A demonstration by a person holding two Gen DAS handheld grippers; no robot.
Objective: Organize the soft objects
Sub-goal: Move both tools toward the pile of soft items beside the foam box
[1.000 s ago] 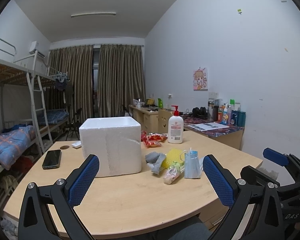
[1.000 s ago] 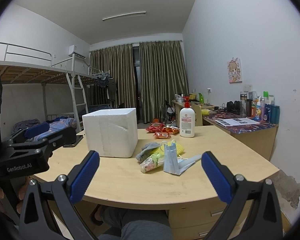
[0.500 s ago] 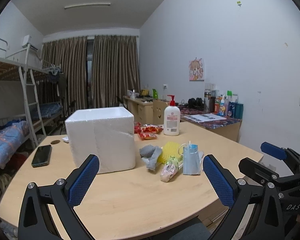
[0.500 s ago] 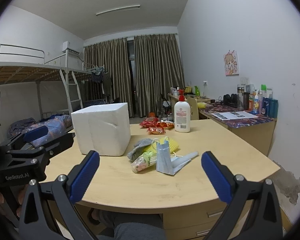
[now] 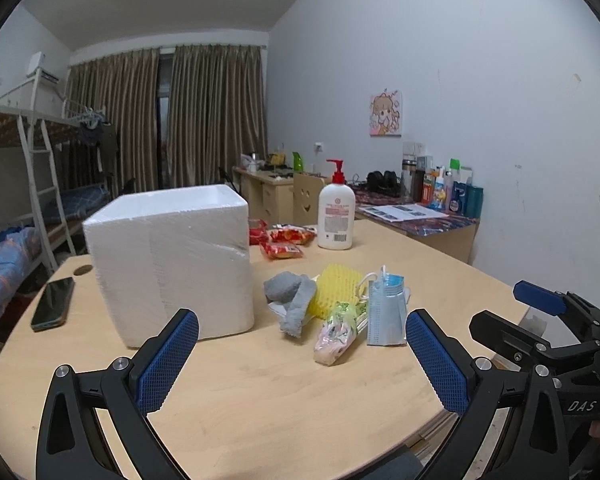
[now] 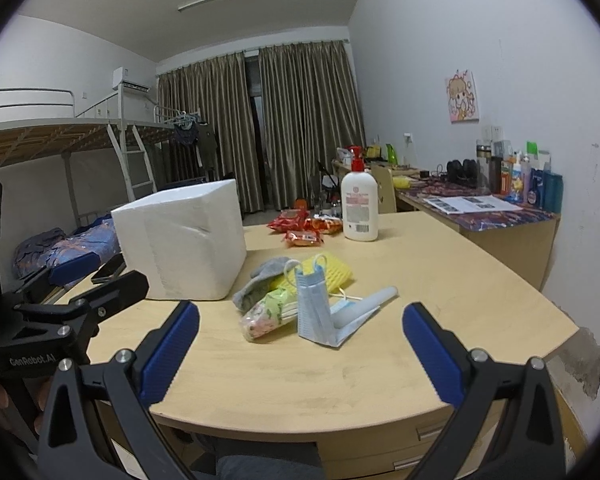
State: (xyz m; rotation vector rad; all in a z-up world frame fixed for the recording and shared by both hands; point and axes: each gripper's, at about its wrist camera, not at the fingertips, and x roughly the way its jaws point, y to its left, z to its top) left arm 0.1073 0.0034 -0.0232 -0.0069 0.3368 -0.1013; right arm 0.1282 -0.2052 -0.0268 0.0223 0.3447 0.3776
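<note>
A pile of soft things lies mid-table: a grey cloth, a yellow mesh sponge, a floral packet and blue face masks. Left of the pile stands a white foam box. My left gripper hovers open over the near table edge, short of the pile. My right gripper is open too, nothing between its fingers. Each gripper shows at the side of the other's view.
A lotion pump bottle and red snack packets sit behind the pile. A phone lies at the table's left. A side desk with bottles runs along the right wall; a bunk bed stands left.
Both grippers have moved forward toward the table, so the pile and the box look larger and closer. Both stay open. Nothing on the table has moved.
</note>
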